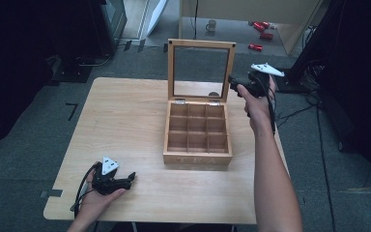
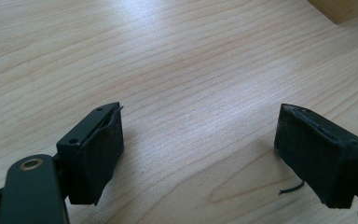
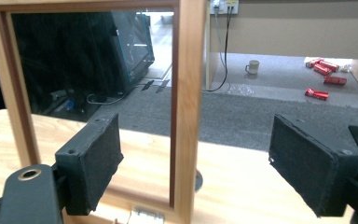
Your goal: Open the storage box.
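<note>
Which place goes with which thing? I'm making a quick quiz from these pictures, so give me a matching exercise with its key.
Things:
1. tea box
2. left gripper
3. right gripper
4. mug

Places or states:
A. on the floor beyond the table
B. open, low over the near left part of the table
C. in the middle of the table, lid standing up
D. open, its jaws on either side of the lid's right edge

Pairs: 1-C, 2-B, 3-D, 4-A

Grey carpet floor [image 1: 29, 145] w/ mug [image 1: 211, 25], red packets [image 1: 261, 34] (far side); dark surrounds, light wood table [image 1: 125, 116].
</note>
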`<move>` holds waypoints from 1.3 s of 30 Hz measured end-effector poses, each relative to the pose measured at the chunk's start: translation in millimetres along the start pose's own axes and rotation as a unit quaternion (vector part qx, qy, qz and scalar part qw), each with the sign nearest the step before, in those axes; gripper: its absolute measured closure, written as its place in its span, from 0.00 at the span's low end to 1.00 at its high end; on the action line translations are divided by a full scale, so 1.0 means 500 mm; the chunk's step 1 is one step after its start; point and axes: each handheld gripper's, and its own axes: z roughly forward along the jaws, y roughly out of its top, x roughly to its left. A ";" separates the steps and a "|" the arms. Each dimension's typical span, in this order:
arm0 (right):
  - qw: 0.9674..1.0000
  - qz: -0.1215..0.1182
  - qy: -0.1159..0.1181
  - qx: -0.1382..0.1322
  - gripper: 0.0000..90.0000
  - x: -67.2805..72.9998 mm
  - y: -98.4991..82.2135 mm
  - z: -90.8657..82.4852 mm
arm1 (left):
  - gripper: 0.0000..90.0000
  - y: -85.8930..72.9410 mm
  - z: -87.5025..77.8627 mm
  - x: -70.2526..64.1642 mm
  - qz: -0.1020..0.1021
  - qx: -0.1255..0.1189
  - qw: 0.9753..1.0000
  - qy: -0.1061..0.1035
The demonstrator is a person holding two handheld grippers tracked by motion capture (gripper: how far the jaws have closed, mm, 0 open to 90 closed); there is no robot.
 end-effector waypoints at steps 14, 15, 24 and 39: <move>0.999 -0.025 -0.004 0.034 0.16 -0.052 -0.146 -0.122 | 0.18 0.000 0.001 -0.003 0.005 0.003 1.000 0.004; 0.999 -0.028 -0.004 0.036 0.16 -0.054 -0.157 -0.130 | 0.18 0.000 0.001 -0.003 0.004 0.002 1.000 0.005; 0.998 -0.022 -0.004 0.050 0.16 -0.072 -0.253 -0.204 | 0.18 0.001 0.001 -0.004 0.005 0.003 1.000 0.007; 0.997 -0.003 -0.004 0.081 0.14 -0.090 -0.382 -0.289 | 0.18 0.001 0.001 -0.004 0.006 0.004 1.000 0.007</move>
